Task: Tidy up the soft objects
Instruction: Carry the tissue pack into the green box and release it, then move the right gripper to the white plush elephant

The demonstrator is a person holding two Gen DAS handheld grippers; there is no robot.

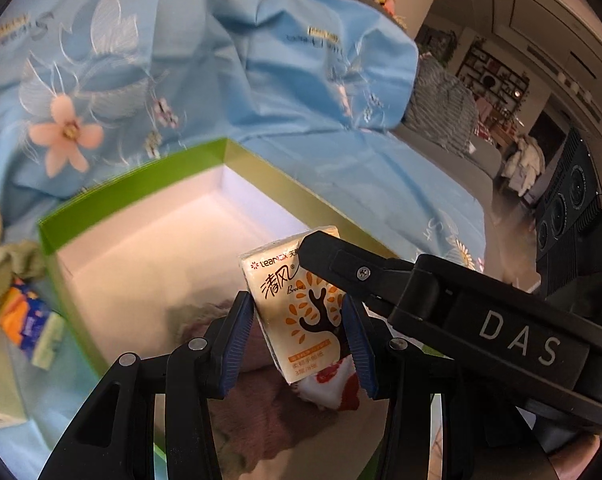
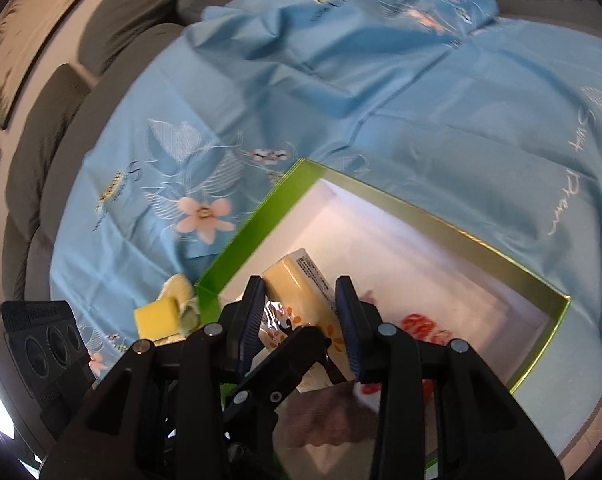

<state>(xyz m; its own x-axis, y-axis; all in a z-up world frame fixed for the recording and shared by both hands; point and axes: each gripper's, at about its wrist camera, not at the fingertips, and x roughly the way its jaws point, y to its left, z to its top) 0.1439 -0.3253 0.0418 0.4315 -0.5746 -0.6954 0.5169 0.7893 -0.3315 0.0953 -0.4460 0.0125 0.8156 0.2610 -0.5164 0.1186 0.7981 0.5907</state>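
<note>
A cream tissue pack point(image 1: 297, 300) with an orange tree print hangs over the open green box point(image 1: 141, 172). My left gripper point(image 1: 297, 320) is shut on the pack's lower half, blue pads pressing both sides. One finger point(image 1: 341, 264) of my right gripper lies across the pack's top. In the right wrist view my right gripper point(image 2: 301, 304) is shut on the same tissue pack point(image 2: 297, 284) above the green box point(image 2: 241, 248), with the left gripper's fingers point(image 2: 293, 348) crossing underneath. Inside the box lie a pinkish-brown knit cloth point(image 1: 253, 420) and a white sock with red marks point(image 2: 421, 324).
The box rests on a light blue flowered sheet point(image 2: 341, 100) spread over a grey sofa point(image 2: 61, 112). Left of the box lie a yellow sponge point(image 2: 157, 316), a pale yellow cloth point(image 2: 181, 288), a green cloth point(image 1: 13, 264) and an orange-and-blue tissue pack point(image 1: 25, 320).
</note>
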